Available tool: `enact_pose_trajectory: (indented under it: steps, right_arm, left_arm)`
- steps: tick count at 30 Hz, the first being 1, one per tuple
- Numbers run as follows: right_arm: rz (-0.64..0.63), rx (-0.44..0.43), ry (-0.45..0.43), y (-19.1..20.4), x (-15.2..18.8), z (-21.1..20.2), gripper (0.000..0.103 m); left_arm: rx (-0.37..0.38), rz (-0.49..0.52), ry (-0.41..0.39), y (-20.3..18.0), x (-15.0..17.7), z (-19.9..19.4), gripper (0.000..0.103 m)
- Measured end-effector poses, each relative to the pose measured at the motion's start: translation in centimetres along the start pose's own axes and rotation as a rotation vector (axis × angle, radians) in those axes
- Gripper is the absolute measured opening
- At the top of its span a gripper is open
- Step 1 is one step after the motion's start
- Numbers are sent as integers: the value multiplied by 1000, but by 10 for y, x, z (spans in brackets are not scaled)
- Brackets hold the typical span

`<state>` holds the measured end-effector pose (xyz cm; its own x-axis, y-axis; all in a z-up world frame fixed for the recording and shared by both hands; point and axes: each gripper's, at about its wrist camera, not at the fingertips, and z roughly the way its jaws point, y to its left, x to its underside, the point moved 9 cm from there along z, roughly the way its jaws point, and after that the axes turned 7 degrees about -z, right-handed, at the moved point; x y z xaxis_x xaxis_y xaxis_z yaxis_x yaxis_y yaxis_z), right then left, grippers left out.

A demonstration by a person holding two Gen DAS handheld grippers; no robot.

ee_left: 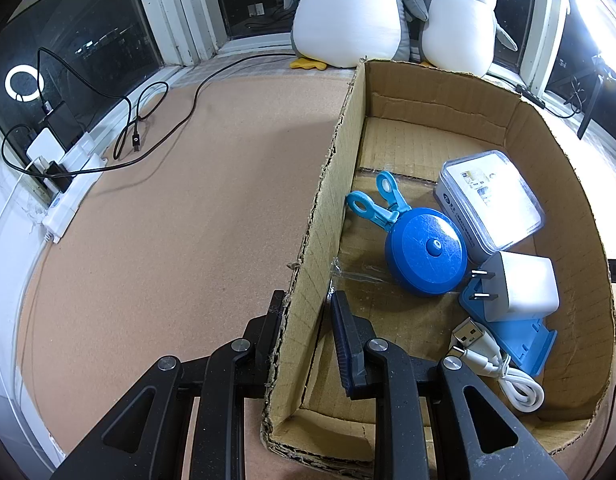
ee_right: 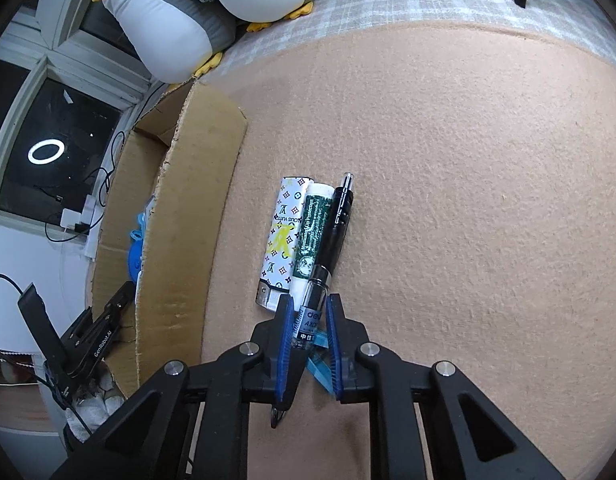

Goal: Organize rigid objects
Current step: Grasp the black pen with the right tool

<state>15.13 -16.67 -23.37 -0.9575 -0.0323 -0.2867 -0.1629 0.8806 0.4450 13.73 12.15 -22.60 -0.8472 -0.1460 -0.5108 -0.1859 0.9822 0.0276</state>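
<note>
The right gripper (ee_right: 310,320) has its fingers around the rear of the pen (ee_right: 335,236), seemingly clamped on the barrel, while the left gripper (ee_left: 308,320) pinches the box (ee_left: 328,208) wall. The pen lies on the worktop (ee_right: 468,200), touching a green tube (ee_right: 312,236) beside a lighter (ee_right: 281,240). Light, stiff and slick, it may roll or swivel; a mid-barrel hold looks safer. The box wall stands between pen and box floor.

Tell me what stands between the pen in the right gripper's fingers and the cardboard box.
The green tube and patterned lighter lie against the pen on its box side. Beyond them bare mat, then the cardboard box wall, which the right gripper must lift over.
</note>
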Motion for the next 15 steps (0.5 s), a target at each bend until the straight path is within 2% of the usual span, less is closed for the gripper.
enact_pose_trajectory:
  steps: [4,15]
  right_arm:
    - [8,-10,-9,-3,0,-4,10]
    - [51,-30,-49,-14,2,-25,10]
  left_arm:
    - [0,0,0,0,0,0,24]
    - [0,0,0,0,0,0,24]
